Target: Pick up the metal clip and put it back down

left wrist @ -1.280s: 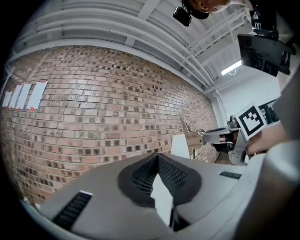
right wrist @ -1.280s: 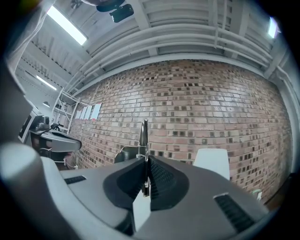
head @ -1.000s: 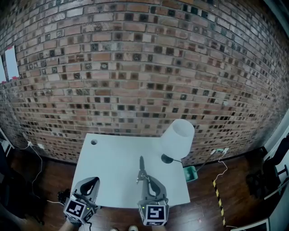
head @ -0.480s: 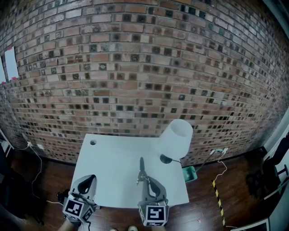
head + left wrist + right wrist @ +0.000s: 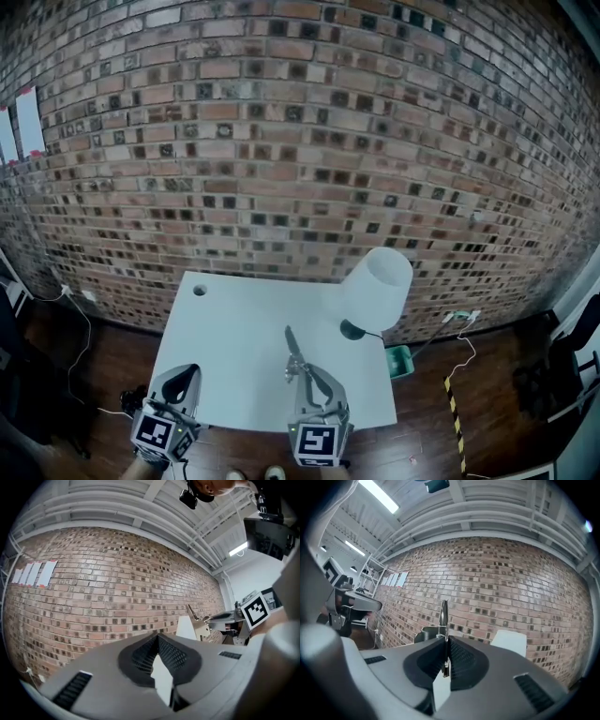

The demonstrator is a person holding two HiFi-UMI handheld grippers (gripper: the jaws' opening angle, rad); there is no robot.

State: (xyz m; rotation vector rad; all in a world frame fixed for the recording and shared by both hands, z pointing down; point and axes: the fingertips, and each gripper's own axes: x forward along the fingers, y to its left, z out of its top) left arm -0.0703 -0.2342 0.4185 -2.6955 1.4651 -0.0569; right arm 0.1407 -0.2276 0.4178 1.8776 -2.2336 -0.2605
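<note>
Firmly, right gripper [image 5: 444, 643] pinched metal clip [image 5: 443, 615] above white table [image 5: 234, 328] near lamp [image 5: 377, 286]; left gripper [image 5: 157, 640] sat closed, empty, at table edge.

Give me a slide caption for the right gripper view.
Right tool clamped on a metal clip whose tip sticks out toward the brick wall.

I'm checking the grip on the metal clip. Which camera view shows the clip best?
The right gripper view: the slim silver metal clip stands close up, edge-on, pinched in the right gripper. The head view shows the clip small, sticking out over the white table. The left gripper view catches only its distant tip.
</note>
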